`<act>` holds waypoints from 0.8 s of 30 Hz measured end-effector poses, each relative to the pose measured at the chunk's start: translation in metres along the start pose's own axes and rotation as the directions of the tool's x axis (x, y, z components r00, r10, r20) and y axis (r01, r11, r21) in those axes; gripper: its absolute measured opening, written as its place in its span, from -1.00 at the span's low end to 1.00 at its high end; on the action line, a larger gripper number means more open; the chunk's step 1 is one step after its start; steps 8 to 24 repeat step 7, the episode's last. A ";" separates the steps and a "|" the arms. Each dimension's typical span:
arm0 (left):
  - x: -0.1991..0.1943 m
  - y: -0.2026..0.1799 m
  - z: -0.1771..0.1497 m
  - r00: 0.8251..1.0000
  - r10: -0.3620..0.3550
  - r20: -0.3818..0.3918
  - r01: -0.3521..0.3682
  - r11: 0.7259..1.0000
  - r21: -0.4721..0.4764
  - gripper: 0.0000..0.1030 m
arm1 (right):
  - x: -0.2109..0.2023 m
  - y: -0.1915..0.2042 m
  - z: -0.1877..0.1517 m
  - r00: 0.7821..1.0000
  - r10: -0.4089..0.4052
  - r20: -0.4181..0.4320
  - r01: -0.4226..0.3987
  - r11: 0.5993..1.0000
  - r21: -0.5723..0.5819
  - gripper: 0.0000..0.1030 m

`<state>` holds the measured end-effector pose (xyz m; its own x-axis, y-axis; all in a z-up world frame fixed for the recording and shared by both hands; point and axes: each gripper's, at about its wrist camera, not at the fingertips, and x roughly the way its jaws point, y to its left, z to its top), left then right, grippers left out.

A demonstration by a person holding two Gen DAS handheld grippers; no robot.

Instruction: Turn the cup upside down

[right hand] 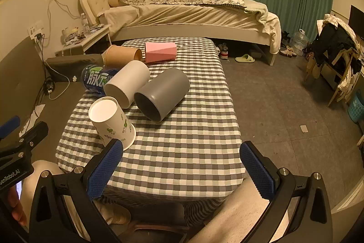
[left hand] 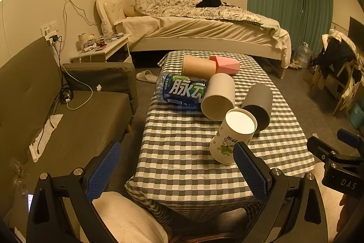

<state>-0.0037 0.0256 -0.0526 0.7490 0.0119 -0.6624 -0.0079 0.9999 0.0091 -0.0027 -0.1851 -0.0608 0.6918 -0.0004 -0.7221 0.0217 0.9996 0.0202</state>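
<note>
A white paper cup with green print stands upside down, base up, near the front of the checked table; it also shows in the right wrist view. My left gripper is open, its right finger just in front of the cup. My right gripper is open and empty, its left finger close to the cup's rim. Behind the cup lie a white cup, a grey cup, a brown cup and a pink cup, all on their sides.
A blue-labelled bottle lies on the table's left. A dark sofa stands left of the table, a bed behind it, a chair with clothes at right. The right gripper shows at the left view's edge.
</note>
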 end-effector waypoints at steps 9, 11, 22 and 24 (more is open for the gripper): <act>0.001 0.002 -0.003 1.000 0.009 0.001 -0.009 1.000 0.003 0.97 | 0.002 0.000 -0.003 1.000 0.001 -0.008 -0.001 1.000 -0.005 0.99; 0.001 0.002 -0.003 1.000 0.009 0.001 -0.009 1.000 0.003 0.97 | 0.002 0.000 -0.003 1.000 0.001 -0.008 -0.001 1.000 -0.005 0.99; 0.001 0.002 -0.003 1.000 0.009 0.001 -0.009 1.000 0.003 0.97 | 0.002 0.000 -0.003 1.000 0.001 -0.008 -0.001 1.000 -0.005 0.99; 0.001 0.002 -0.003 1.000 0.009 0.001 -0.009 1.000 0.003 0.97 | 0.002 0.000 -0.003 1.000 0.001 -0.008 -0.001 1.000 -0.005 0.99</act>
